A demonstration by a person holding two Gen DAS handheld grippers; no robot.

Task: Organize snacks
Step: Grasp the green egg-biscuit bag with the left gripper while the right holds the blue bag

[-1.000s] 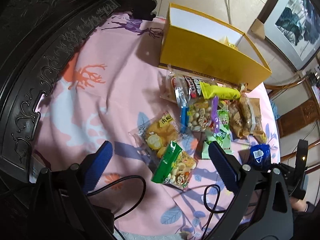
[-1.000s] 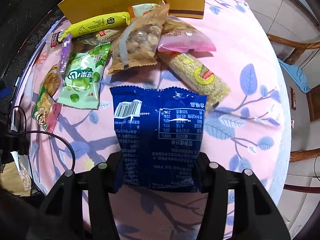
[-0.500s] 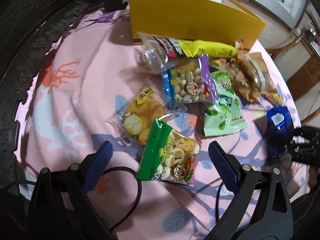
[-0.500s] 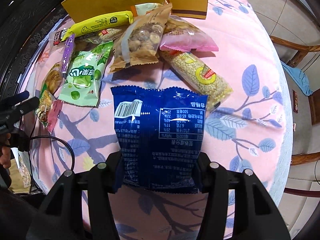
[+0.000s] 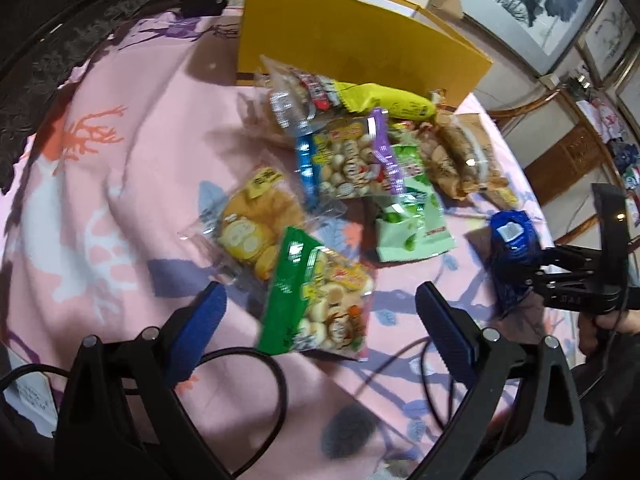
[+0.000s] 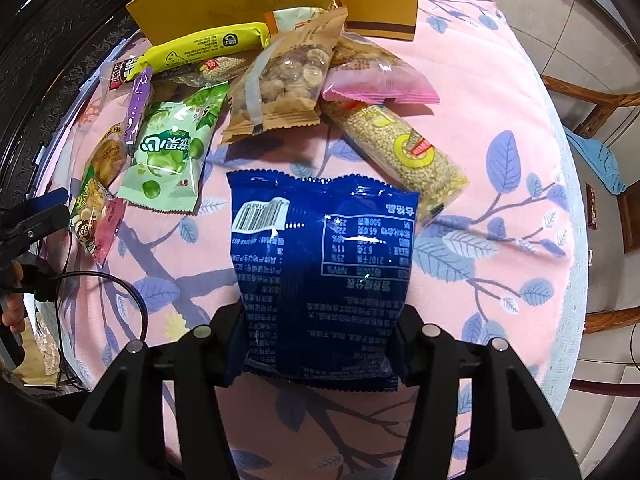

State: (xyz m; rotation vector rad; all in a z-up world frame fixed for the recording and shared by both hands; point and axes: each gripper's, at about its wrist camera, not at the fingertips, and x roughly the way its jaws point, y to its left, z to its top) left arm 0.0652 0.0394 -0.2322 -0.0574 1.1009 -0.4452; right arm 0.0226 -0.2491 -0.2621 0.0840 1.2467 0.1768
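The right gripper (image 6: 320, 344) clasps a blue snack bag (image 6: 324, 264); the left gripper (image 5: 320, 320) gapes over a green biscuit pack (image 5: 320, 300). Most snacks remain outside the yellow box (image 5: 352, 56).

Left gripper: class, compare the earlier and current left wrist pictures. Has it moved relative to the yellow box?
Yes. The left gripper has come down and closer to the snacks: the green biscuit packet now sits between its fingers, while the yellow box looks nearer.

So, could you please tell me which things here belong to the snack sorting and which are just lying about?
For the job: dark blue foil snack packet, green biscuit bag, pale green candy bag, yellow cardboard box.

Lying about: black cable, framed pictures, wooden chair.
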